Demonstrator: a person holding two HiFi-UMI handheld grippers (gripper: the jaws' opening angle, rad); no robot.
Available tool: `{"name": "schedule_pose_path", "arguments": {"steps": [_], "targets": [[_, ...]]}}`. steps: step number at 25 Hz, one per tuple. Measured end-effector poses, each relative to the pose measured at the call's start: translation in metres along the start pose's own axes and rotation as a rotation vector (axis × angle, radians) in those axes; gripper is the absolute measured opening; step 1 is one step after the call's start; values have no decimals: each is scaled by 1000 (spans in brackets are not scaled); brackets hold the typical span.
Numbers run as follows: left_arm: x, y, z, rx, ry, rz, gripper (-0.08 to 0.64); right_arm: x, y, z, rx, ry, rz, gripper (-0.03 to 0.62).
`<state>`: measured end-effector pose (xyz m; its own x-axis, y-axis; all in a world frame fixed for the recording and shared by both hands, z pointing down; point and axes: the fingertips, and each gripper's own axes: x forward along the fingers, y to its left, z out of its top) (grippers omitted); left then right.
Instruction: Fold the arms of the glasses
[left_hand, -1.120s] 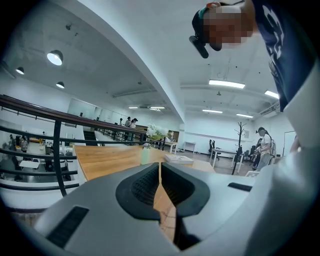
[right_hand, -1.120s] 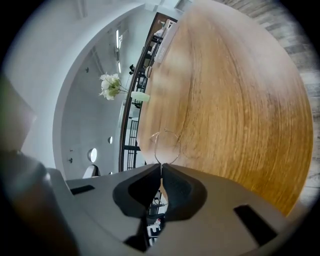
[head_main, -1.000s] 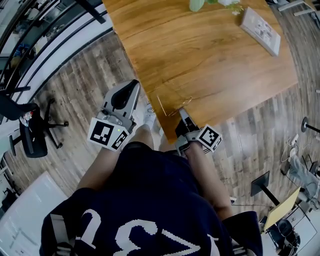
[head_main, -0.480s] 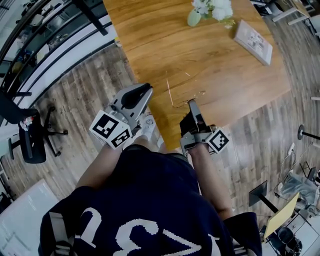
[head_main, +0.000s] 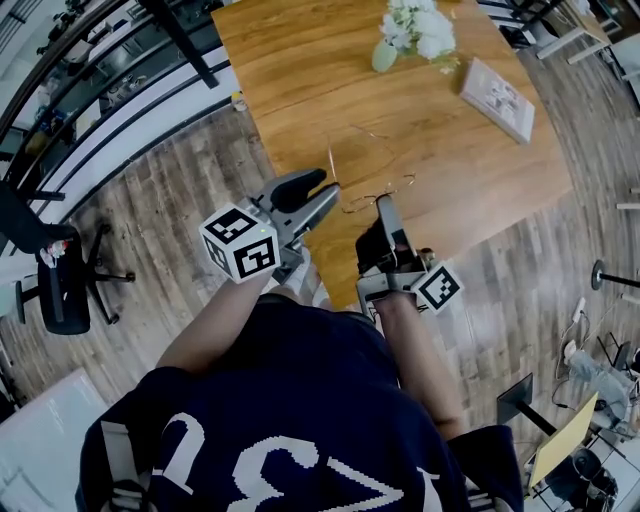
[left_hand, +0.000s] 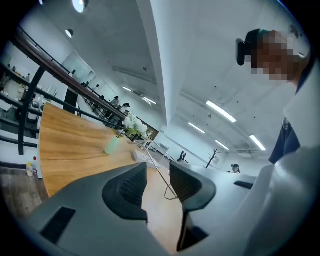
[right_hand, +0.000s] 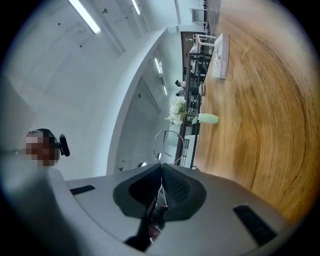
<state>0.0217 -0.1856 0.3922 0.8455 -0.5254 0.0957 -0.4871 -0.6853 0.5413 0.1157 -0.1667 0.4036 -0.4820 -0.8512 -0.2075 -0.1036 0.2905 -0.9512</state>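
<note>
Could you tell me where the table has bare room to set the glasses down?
Bare: the table left of the vase, and the middle between vase, flat white box and near edge. Crowded: that edge, around the right tongs holding the glasses.

Smooth, satin-finished wood on table (head_main: 300, 80); thin bare metal wire for glasses (left_hand: 159, 171); matt grey plastic, ribbed pads (right_hand: 177, 188) on right gripper (right_hand: 161, 167); grainy, matt wood-plank floor (head_main: 180, 190).

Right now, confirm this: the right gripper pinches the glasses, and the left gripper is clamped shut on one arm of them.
Wrong on the left: the left gripper view shows the left gripper open. Its jaws have just been opening, and the arm stands in the gap untouched. The right gripper does pinch the glasses.
</note>
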Motion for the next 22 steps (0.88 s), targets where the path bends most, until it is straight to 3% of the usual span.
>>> {"name": "schedule_pose_path", "arguments": {"steps": [2,7,22], "targets": [[-1,-1,1,-39,-13,-24,132,1,4,-1,-2,3,12,28],[-2,-7,5,-132,-54,-94,43,2,8,-2,-6,21,26,28],[18,-39,-13,-188,113,-310,28,5,10,-19,6,98,37,28]]}}
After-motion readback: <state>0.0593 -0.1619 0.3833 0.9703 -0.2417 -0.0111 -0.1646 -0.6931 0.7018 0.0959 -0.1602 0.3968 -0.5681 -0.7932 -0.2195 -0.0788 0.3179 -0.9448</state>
